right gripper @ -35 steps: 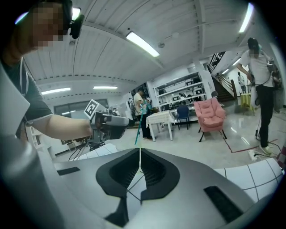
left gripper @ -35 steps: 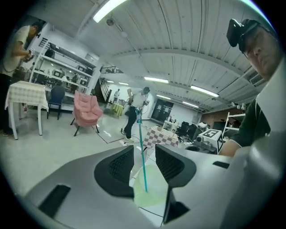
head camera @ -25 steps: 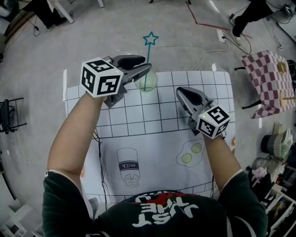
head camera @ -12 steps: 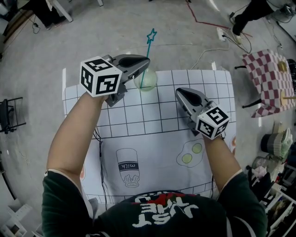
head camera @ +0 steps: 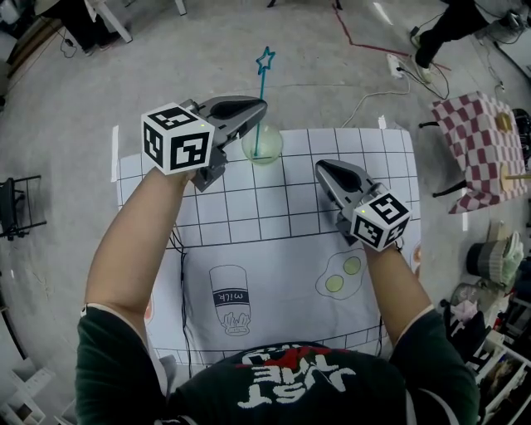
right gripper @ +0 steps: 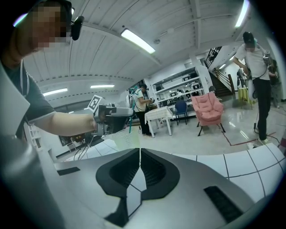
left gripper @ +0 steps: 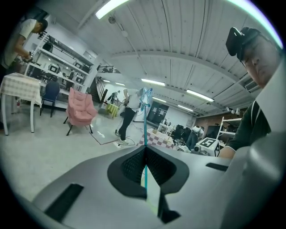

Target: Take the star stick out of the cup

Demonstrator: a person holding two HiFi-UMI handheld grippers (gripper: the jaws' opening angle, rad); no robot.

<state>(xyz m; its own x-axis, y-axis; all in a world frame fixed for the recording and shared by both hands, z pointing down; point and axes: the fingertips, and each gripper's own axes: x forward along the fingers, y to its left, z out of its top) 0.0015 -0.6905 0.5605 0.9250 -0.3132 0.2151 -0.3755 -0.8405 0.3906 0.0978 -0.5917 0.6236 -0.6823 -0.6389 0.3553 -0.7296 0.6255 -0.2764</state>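
A thin teal star stick (head camera: 260, 108) stands in a pale green translucent cup (head camera: 262, 146) at the far edge of the gridded mat (head camera: 274, 224), its star (head camera: 265, 60) high above the rim. My left gripper (head camera: 260, 109) reaches over the cup; its jaws are closing, and the pads pinch the stick's shaft. In the left gripper view the star stick (left gripper: 145, 127) rises straight up from between the closed tips of that left gripper (left gripper: 145, 151). My right gripper (head camera: 323, 167) hovers over the mat right of the cup, shut and empty. Its own view shows the cup (right gripper: 124, 139) ahead.
Printed milk bottle (head camera: 230, 299) and egg (head camera: 342, 276) drawings lie on the mat near me. A checkered table (head camera: 481, 149) stands at right, cables (head camera: 390, 58) run over the floor beyond the mat, and a person (head camera: 452, 21) stands at top right.
The left gripper's jaws have closed onto the stick's shaft. The star has shifted slightly left and farther up in the head view. The right gripper has barely moved.
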